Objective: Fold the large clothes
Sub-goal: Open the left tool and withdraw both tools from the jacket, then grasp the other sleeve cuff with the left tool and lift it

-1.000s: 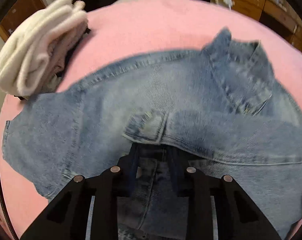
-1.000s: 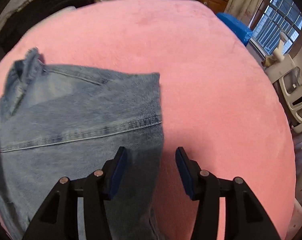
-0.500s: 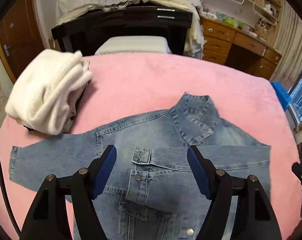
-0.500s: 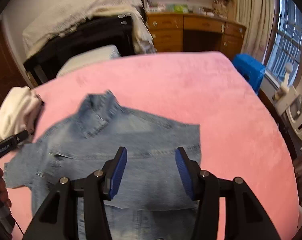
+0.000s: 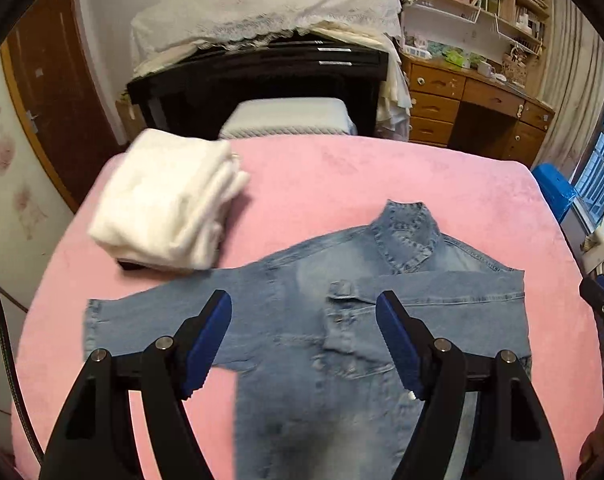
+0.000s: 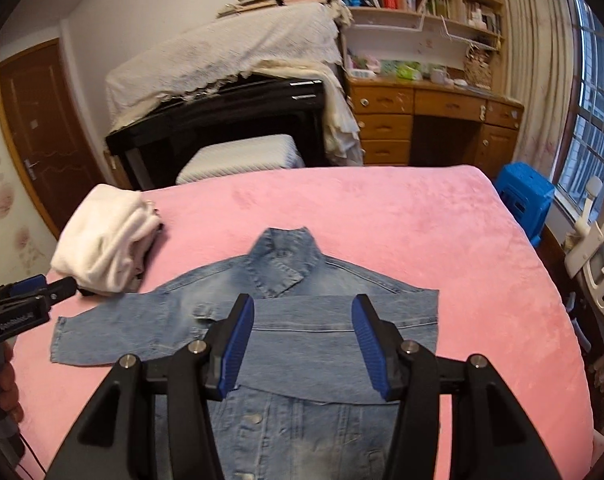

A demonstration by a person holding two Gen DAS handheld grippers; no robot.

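Denim jacket (image 6: 302,328) flat on pink blanket (image 6: 422,232), one sleeve folded across, both claws parted, empty

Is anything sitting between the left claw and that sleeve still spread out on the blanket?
Nothing visible. The left claw hangs open above the denim jacket, and its spread sleeve lies flat on the pink blanket with only open air above. The white folded pile sits just beyond the sleeve, close but not over it.
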